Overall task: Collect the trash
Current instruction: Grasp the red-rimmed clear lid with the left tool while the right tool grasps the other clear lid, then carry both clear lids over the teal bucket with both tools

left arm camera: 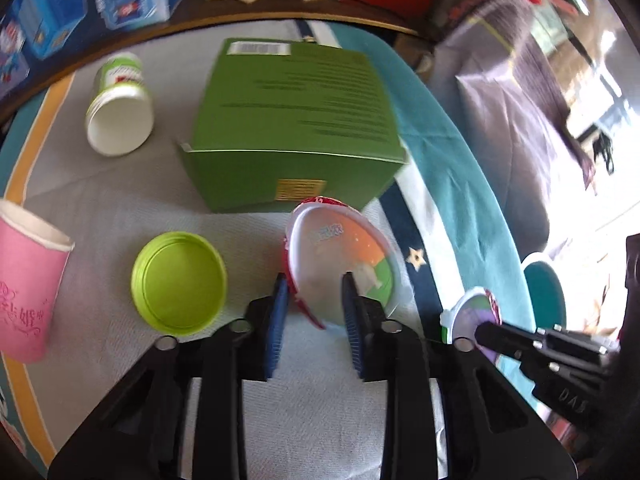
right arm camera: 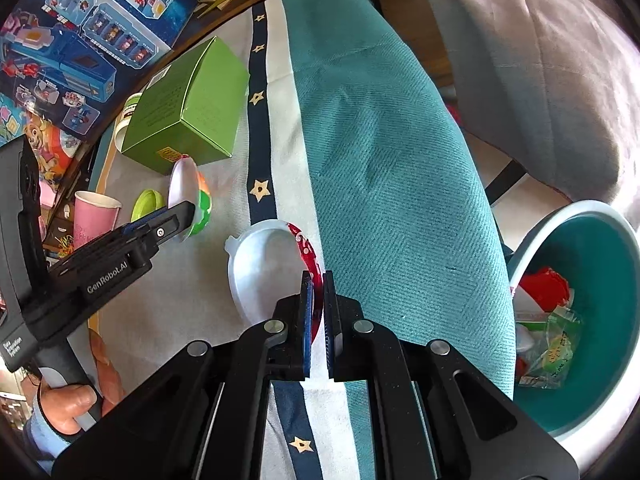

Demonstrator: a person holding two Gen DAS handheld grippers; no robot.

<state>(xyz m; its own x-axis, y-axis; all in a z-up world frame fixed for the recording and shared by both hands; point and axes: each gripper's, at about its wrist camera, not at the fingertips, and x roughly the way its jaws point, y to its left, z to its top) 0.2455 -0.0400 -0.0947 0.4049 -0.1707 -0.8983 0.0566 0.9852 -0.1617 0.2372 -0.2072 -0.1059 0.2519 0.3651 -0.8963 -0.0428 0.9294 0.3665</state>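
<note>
My left gripper [left arm camera: 316, 300] is shut on a small plastic cup [left arm camera: 340, 256] with a red rim and an orange-and-green face. The cup is tipped on edge just in front of the green box, with a blue pad on either side of its wall. The right wrist view shows the same cup [right arm camera: 186, 192] in the left gripper [right arm camera: 188, 211]. My right gripper [right arm camera: 318, 300] is shut on the red wall of a white-lined cup [right arm camera: 260, 272], held over the striped cloth. A teal bin [right arm camera: 600, 248] with wrappers inside stands low on the right.
On the grey cloth lie a green box [left arm camera: 288, 120], a white jar on its side [left arm camera: 120, 108], a lime lid [left arm camera: 180, 280] and a pink paper cup [left arm camera: 28, 280]. Toy boxes [right arm camera: 80, 52] line the far edge. A hand [right arm camera: 72, 400] grips the left handle.
</note>
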